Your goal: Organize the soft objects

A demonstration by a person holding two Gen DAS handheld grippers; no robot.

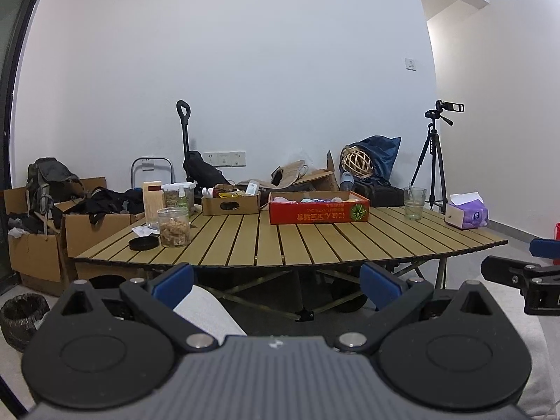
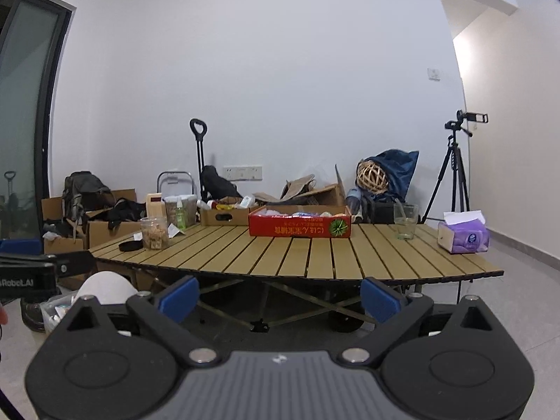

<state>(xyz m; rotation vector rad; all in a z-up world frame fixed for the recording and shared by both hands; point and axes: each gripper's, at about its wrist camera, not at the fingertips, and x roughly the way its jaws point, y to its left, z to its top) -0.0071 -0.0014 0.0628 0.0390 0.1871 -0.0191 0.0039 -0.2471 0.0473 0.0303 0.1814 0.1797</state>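
Note:
A red cardboard box [image 1: 318, 211] holding several pale soft objects [image 1: 315, 198] stands at the back middle of the slatted wooden table [image 1: 297, 241]; it also shows in the right wrist view [image 2: 299, 225]. My left gripper [image 1: 276, 283] is open and empty, held low in front of the table's near edge. My right gripper [image 2: 280, 297] is open and empty, also low before the table [image 2: 315, 255]. The right gripper shows at the right edge of the left wrist view [image 1: 525, 276].
On the table: a jar of snacks [image 1: 173, 226] with its black lid [image 1: 142, 244] beside it, a brown box [image 1: 229, 203], a glass [image 1: 414, 203], a purple tissue pack [image 1: 467, 212]. Cardboard boxes [image 1: 52, 234] and bags stand at left, a tripod [image 1: 434, 161] at right.

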